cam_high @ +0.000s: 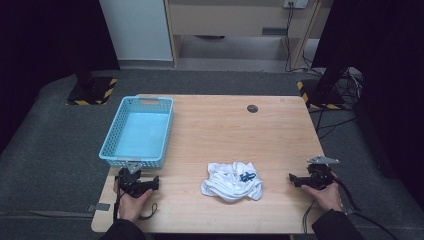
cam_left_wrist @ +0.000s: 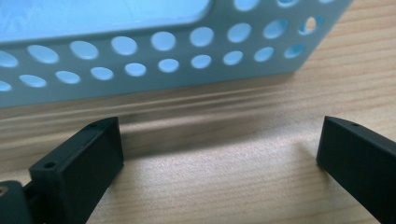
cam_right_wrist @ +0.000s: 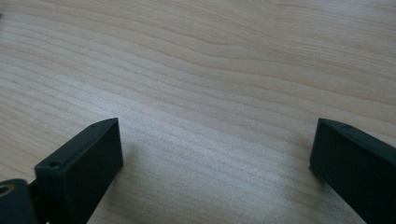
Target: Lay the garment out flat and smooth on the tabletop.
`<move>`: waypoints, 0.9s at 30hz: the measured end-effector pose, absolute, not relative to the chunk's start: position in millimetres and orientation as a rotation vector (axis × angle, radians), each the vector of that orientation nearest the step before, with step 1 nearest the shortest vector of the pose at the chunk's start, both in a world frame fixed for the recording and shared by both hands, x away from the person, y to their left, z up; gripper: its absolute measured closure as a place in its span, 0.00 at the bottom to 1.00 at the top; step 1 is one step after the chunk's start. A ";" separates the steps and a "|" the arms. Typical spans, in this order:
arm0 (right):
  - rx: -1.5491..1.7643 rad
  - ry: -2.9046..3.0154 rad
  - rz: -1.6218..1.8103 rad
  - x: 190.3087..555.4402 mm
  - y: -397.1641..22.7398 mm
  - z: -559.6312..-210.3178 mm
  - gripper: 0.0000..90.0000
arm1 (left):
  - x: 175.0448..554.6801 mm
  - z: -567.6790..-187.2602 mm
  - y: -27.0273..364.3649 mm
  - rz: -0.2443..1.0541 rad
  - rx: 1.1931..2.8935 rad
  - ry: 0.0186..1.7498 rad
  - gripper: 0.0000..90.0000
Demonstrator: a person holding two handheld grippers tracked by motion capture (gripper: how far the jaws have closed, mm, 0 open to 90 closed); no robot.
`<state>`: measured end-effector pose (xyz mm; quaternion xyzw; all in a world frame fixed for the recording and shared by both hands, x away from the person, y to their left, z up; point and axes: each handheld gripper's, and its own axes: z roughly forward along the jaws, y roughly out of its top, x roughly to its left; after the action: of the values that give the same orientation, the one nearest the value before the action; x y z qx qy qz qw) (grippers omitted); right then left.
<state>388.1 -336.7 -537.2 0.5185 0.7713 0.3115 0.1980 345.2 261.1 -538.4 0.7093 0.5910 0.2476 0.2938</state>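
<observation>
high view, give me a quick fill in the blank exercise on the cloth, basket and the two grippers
1. The crumpled white cloth lies on the wooden table between the two ____.
2. The light blue basket holds ____.
3. The jaws of the left gripper and the right gripper stand ____.
4. The gripper nearest the basket is the ____ one.

Missing words: grippers; nothing; open; left

The table (cam_high: 280, 130) was smooth light wood. The basket (cam_high: 137, 131) was shiny blue plastic. The cloth (cam_high: 231, 181) was soft, white, crumpled.
</observation>
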 end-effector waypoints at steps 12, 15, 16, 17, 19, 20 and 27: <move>1.443 2.139 0.940 379.8 -328.2 -517.1 0.06 | 335.4 -520.3 248.0 0.545 1.911 1.575 0.14; 1.442 2.143 0.951 378.5 -326.6 -515.3 0.07 | 333.9 -516.8 243.0 0.508 1.899 1.529 0.14; 1.442 2.146 0.953 378.4 -326.2 -514.8 0.07 | 333.6 -516.0 242.1 0.500 1.894 1.525 0.13; 1.441 2.148 0.953 378.2 -326.2 -514.4 0.07 | 333.1 -514.6 241.3 0.489 1.893 1.517 0.13; 1.431 2.148 0.961 378.0 -326.4 -513.4 0.08 | 332.5 -512.3 239.6 0.460 1.894 1.496 0.14; 1.427 2.146 0.966 377.8 -326.5 -513.0 0.08 | 332.1 -511.2 238.6 0.452 1.898 1.487 0.14; 1.428 2.116 1.006 375.3 -327.5 -507.3 0.08 | 327.9 -500.7 233.1 0.488 1.865 1.430 0.14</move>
<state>375.3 -327.5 -507.3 0.5101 0.7560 0.3594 0.1975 327.9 233.1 -500.7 0.7244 0.5553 0.1894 0.3621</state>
